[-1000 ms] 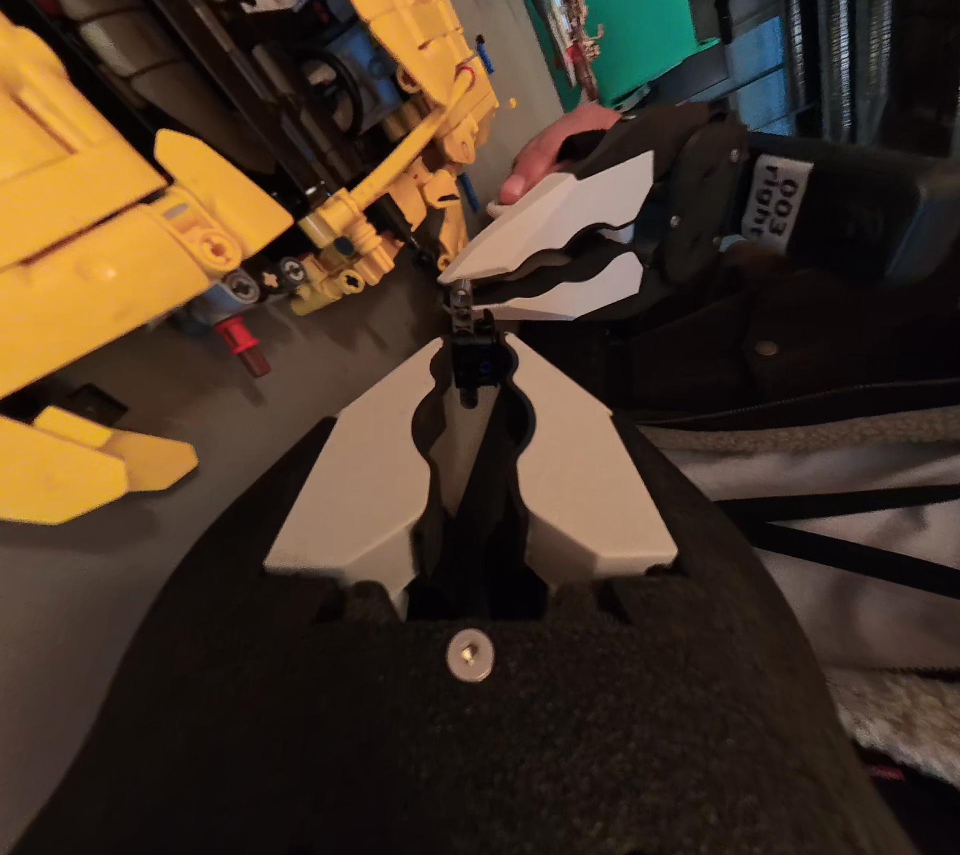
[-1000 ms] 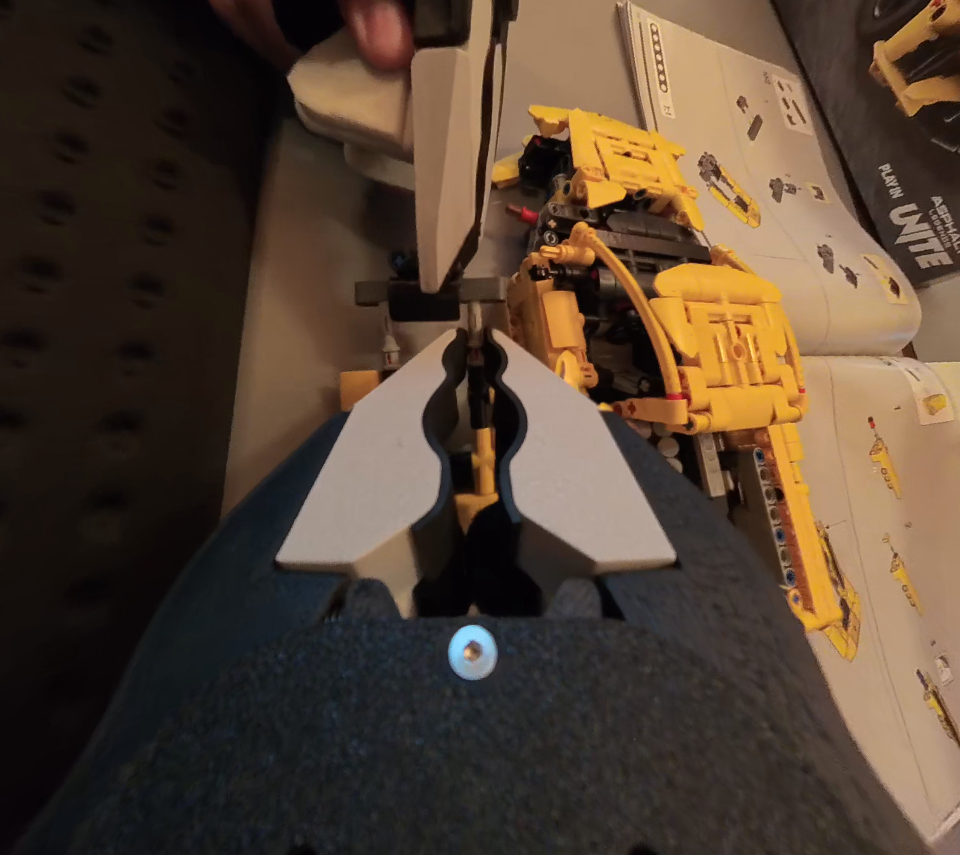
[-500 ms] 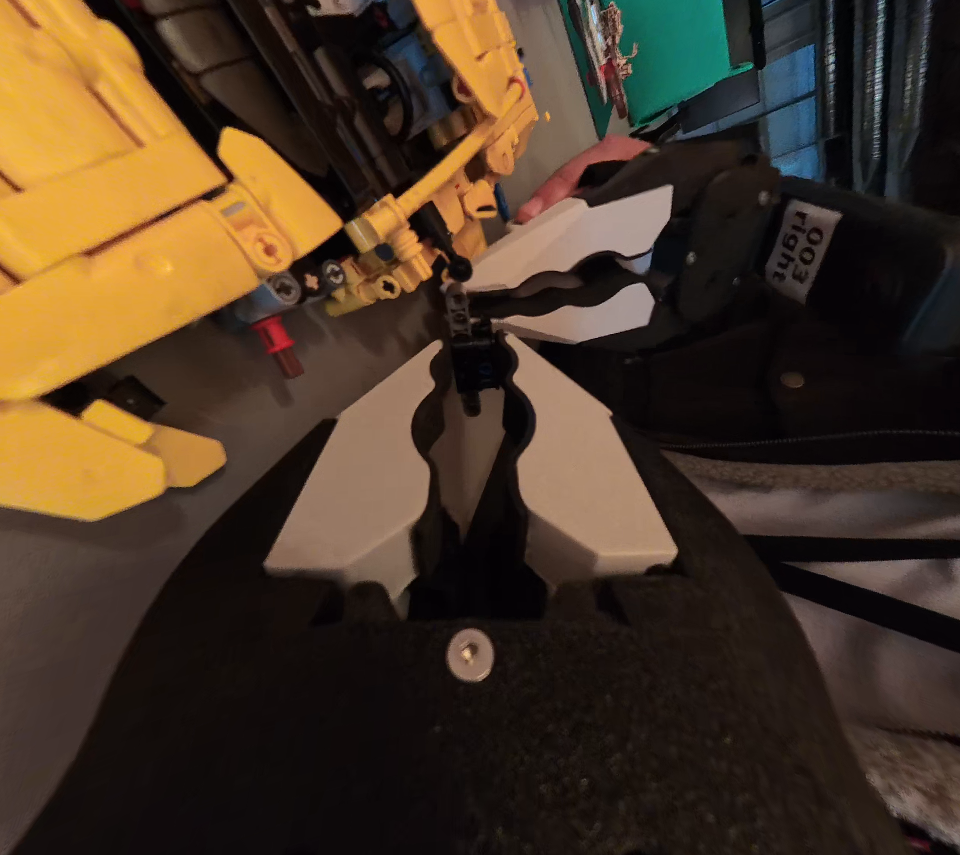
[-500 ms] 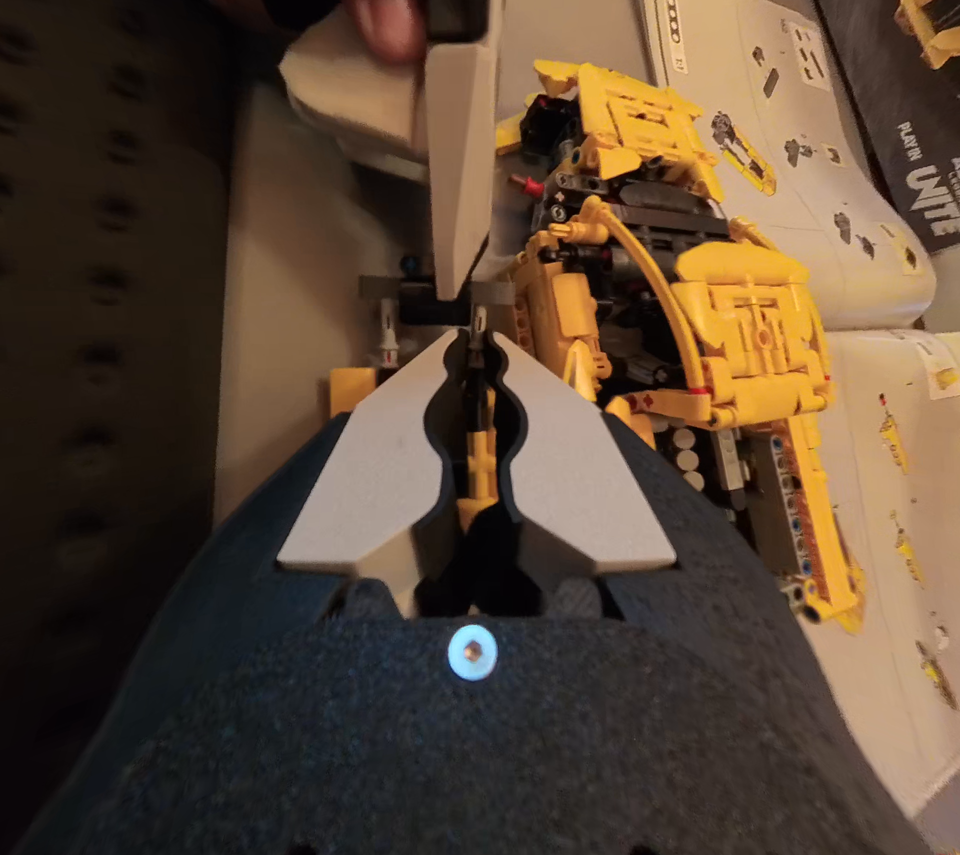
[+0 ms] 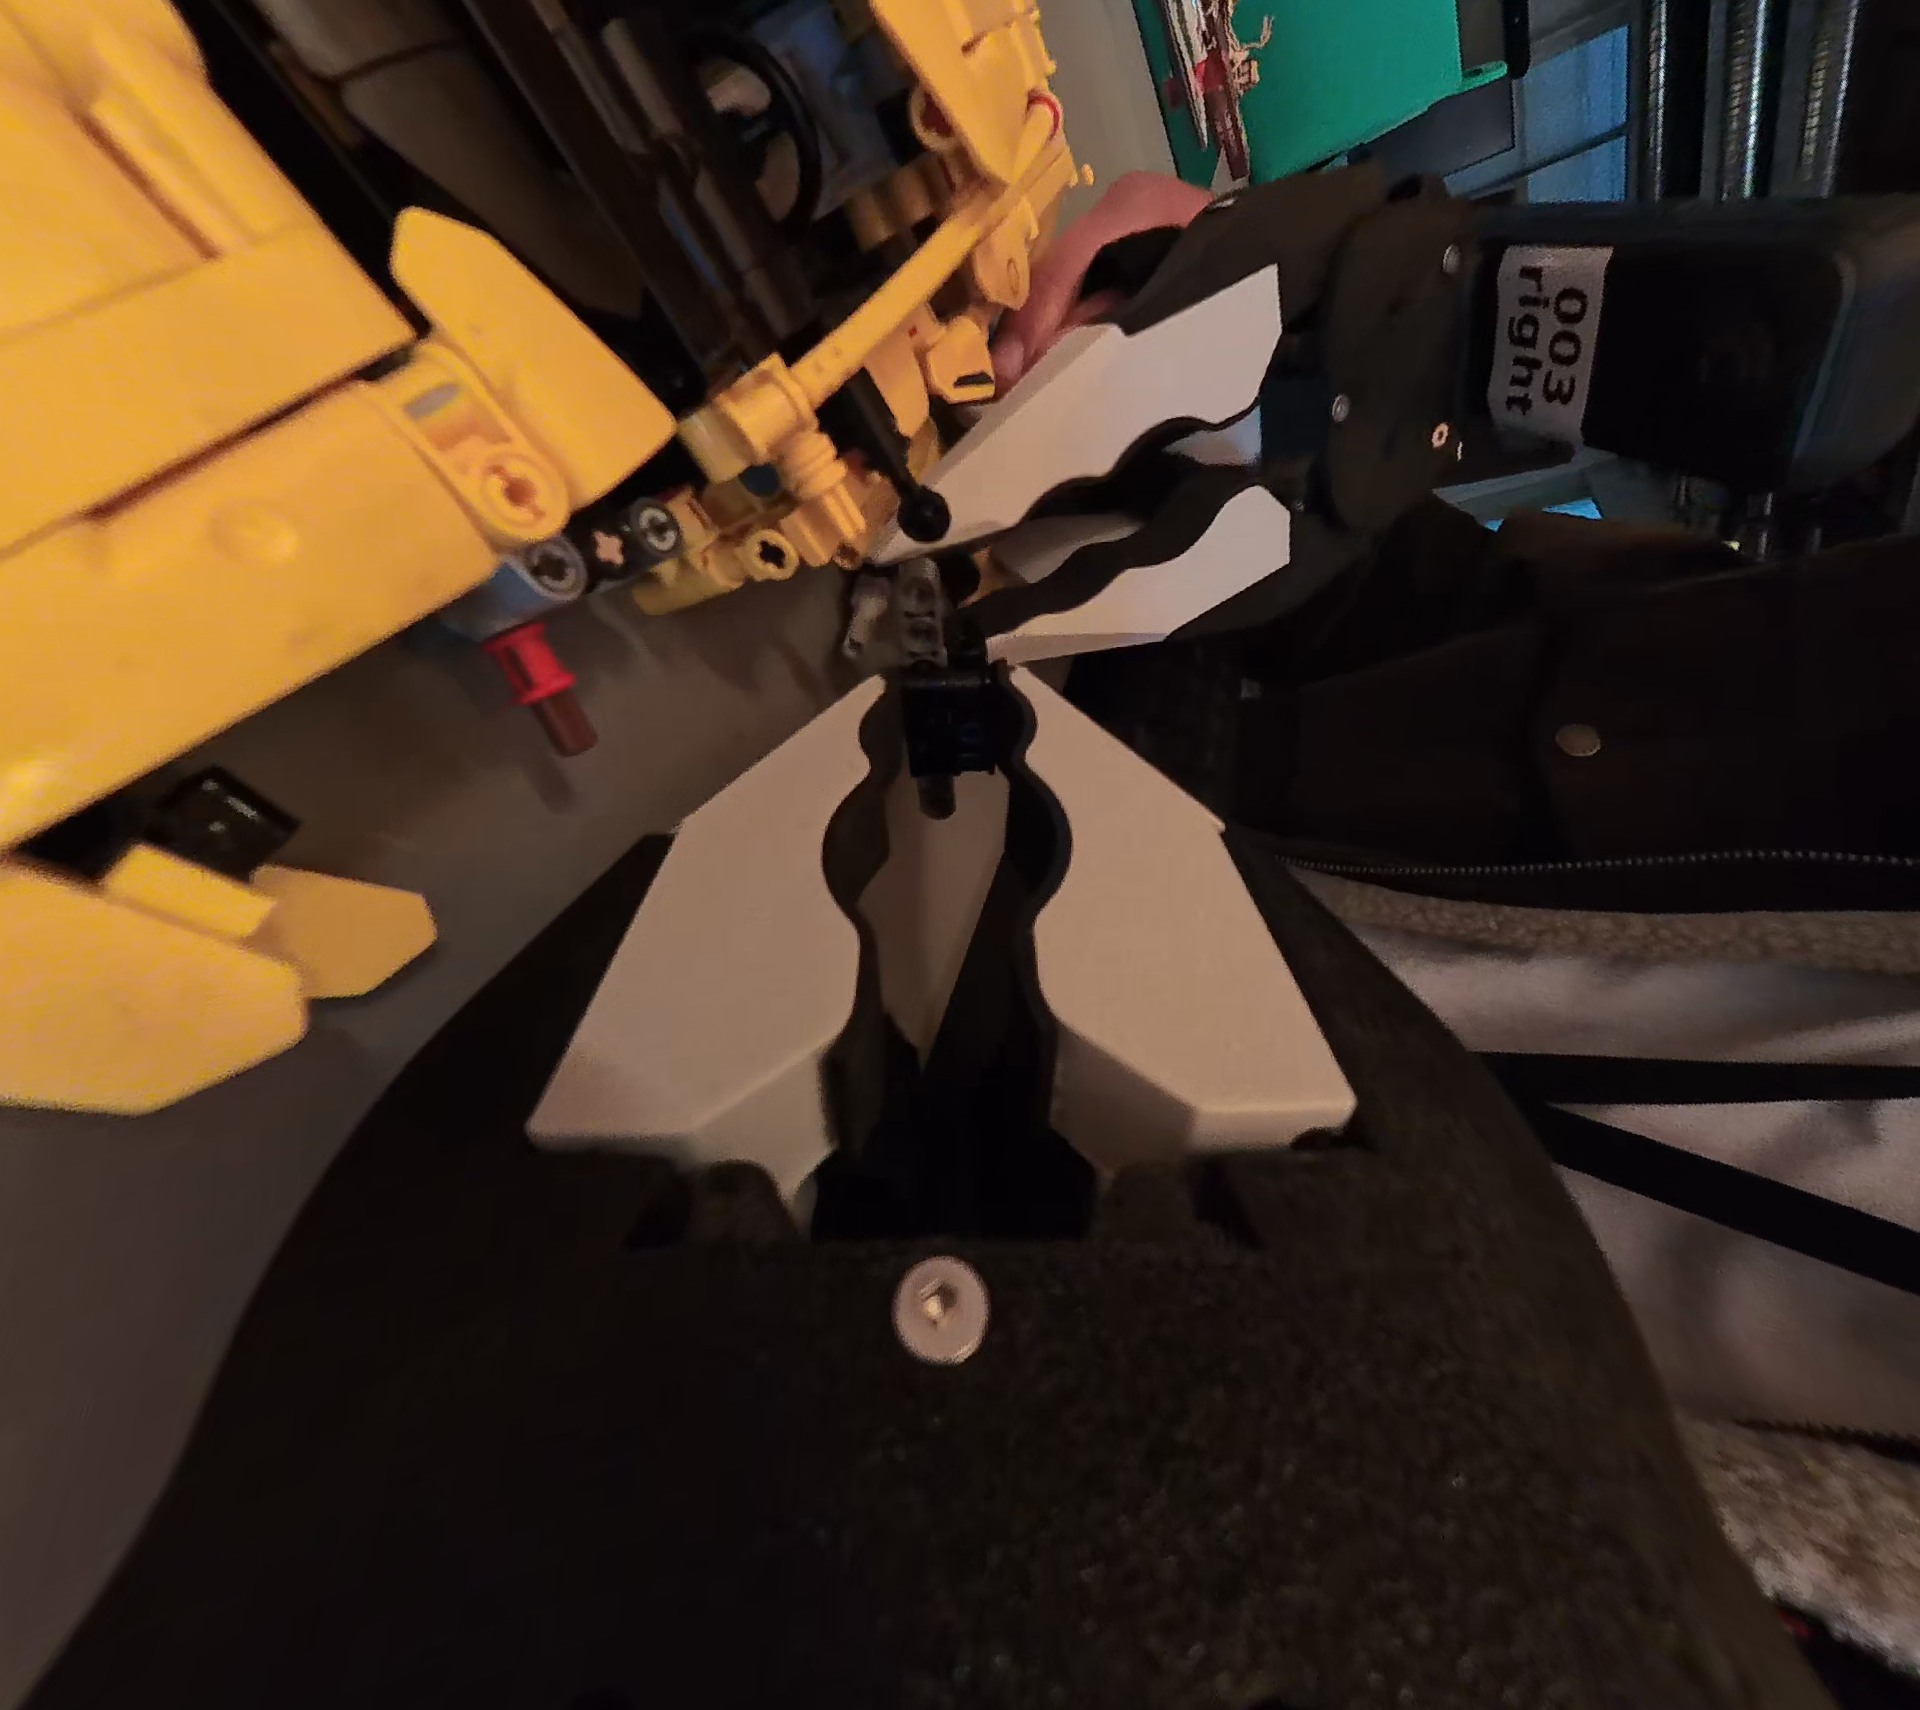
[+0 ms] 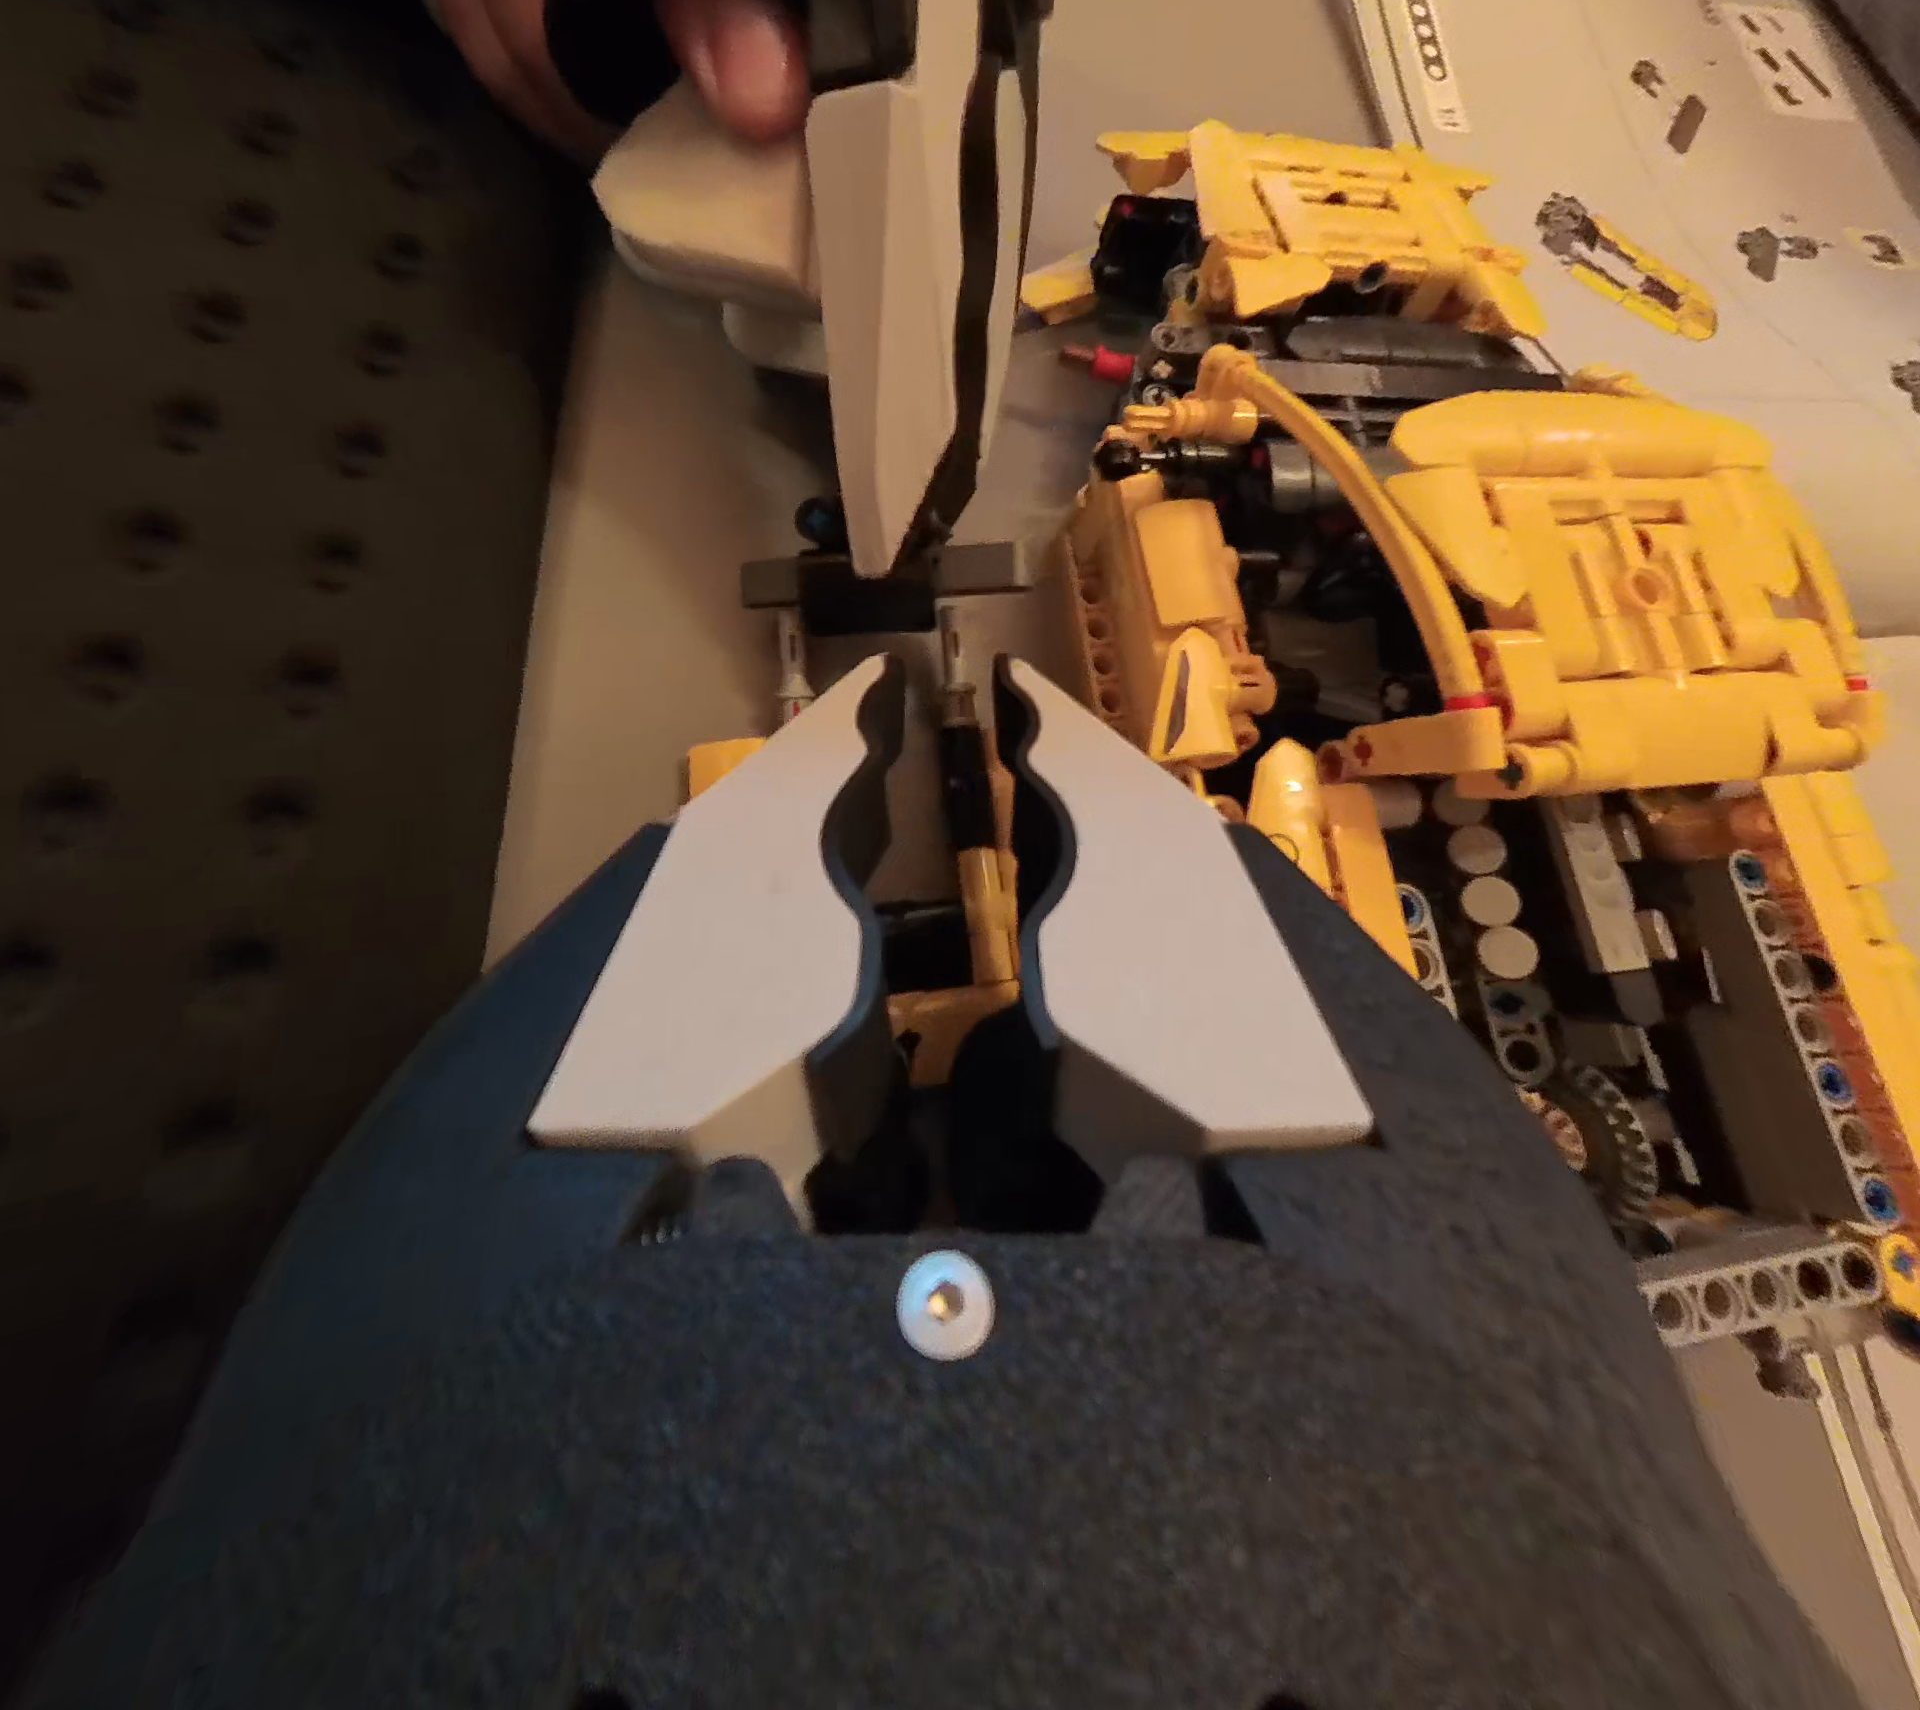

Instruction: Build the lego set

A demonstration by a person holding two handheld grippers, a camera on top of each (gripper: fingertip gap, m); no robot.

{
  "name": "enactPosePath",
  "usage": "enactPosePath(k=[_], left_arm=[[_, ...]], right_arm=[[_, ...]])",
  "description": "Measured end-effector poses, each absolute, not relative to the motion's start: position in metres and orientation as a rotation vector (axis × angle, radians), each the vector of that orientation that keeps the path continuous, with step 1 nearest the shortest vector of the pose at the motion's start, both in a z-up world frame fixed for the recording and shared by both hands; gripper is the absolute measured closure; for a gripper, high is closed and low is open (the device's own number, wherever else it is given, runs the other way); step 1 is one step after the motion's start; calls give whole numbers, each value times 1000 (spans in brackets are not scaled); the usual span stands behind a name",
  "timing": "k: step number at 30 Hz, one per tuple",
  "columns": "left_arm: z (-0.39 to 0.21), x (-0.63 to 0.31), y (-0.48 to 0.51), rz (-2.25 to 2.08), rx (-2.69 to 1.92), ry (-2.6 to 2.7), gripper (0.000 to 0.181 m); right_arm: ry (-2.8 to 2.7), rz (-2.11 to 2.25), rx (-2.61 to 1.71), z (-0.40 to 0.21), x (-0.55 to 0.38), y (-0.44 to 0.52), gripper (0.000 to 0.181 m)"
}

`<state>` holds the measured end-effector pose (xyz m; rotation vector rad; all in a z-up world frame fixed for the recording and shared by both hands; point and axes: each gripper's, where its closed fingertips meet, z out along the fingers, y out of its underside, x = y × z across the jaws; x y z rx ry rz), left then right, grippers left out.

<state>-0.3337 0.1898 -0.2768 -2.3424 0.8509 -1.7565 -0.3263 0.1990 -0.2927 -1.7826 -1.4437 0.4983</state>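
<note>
Left gripper [image 5: 943, 692], smooth white wedge fingers, clenched on a small black plastic connector block [image 5: 945, 720], its grey crossbar [image 6: 982, 564] lying across the fingertips. Right gripper [image 6: 943, 673] released, tips parted around a slim grey pin [image 6: 953, 658] pointing along them. Rightward, just beside, the studded yellow-and-black plastic model [image 6: 1455, 673].

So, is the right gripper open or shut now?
Open. In the right wrist view, the right gripper shows a clear gap between its fingers, and the thin grey pin stands free between them.
</note>
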Motion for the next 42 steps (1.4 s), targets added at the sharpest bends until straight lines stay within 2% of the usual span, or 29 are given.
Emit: enactPosePath(k=[6,9,12,15,18,20,42], left_arm=[[-276,-335,193,-1765,-2346,816,166],[-272,-339,194,-1811,-2325,798,166],[-268,-342,193,-1870,-2315,779,166],[-270,-342,193,-1879,-2339,766,166],[-275,-340,192,-1871,-2376,764,166],[-276,-340,194,-1868,-2386,742,166],[-282,-354,203,-1838,-2448,662,166]], right_arm=[[-1460,379,-1741,-290,-317,205,171],[-1480,599,-1744,-283,-318,183,174],[-1554,794,-1782,-293,-326,162,151],[-1600,719,-1780,-298,-332,164,155],[-1572,696,-1790,-298,-336,171,170],[-1563,673,-1809,-299,-337,175,174],[-1446,608,-1857,-293,-345,177,176]])
